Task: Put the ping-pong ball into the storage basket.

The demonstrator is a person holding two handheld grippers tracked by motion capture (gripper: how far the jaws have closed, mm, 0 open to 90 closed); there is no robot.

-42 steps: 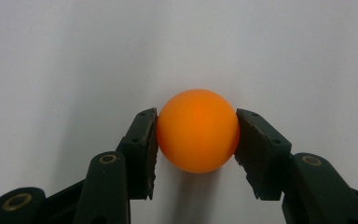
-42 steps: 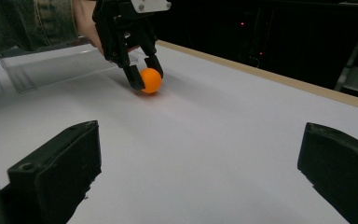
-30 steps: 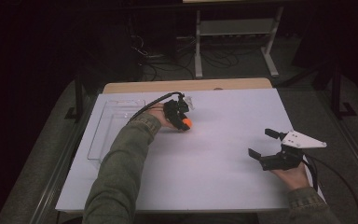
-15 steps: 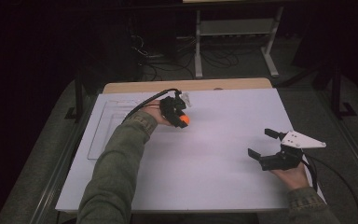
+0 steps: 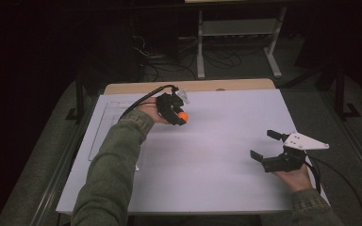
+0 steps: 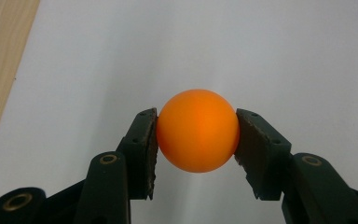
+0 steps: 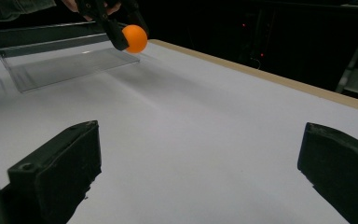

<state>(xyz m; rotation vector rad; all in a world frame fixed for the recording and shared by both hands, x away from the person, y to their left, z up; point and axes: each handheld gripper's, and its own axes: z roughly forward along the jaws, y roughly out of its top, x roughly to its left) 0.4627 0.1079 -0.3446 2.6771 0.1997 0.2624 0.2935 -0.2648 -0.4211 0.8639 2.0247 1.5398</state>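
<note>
Left gripper [image 6: 197, 135]: pads [image 6: 148, 149] pressed on either side of the orange ball [image 6: 198, 129], held clear above the white table sheet [image 6: 261, 46]. Contact sat only at the ball's widest line; a smooth round shell could likely squirt out if the squeeze eased or the hand jerked, then roll off the table. Right gripper [image 7: 200, 172]: jaws wide apart, nothing between them, low over the sheet. The right gripper view showed a clear tray [image 7: 51, 60] just behind the ball; the left gripper view gave the pad contact instead.
</note>
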